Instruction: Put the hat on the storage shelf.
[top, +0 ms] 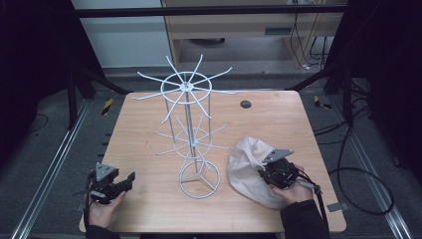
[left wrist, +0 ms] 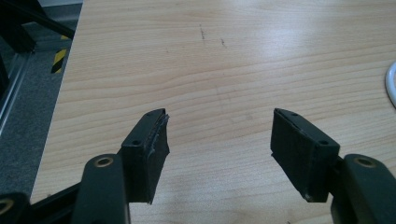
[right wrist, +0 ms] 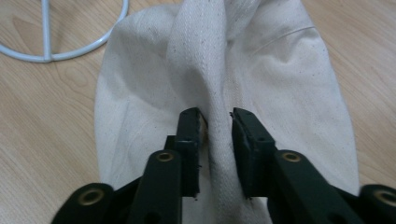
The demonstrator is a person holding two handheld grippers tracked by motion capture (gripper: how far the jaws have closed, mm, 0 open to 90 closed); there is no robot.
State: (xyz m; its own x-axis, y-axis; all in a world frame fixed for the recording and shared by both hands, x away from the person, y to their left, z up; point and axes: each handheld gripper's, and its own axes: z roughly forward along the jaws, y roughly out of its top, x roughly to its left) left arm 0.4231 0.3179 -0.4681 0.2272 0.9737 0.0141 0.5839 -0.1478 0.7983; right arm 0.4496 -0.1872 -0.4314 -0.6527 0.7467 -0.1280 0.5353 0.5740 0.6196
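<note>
From the high view, the cream cloth (top: pixel 247 169) lies bunched on the counter (top: pixel 149 124) just right of the white wire rack's (top: pixel 191 124) base ring. The right gripper (top: pixel 266 175) sits on the cloth's near side; the left gripper (top: pixel 124 181) rests left of the rack.

The left gripper view shows its jaws wide apart over bare wood, holding nothing.

In the right gripper view, the right gripper (right wrist: pixel 218 122) is narrowed onto a raised fold of cloth (right wrist: pixel 215 70). That pinch looks shallow; lifting could let the fold slip free, or trailing fabric could snag the rack's base ring (right wrist: pixel 65 44) and tip it.
</note>
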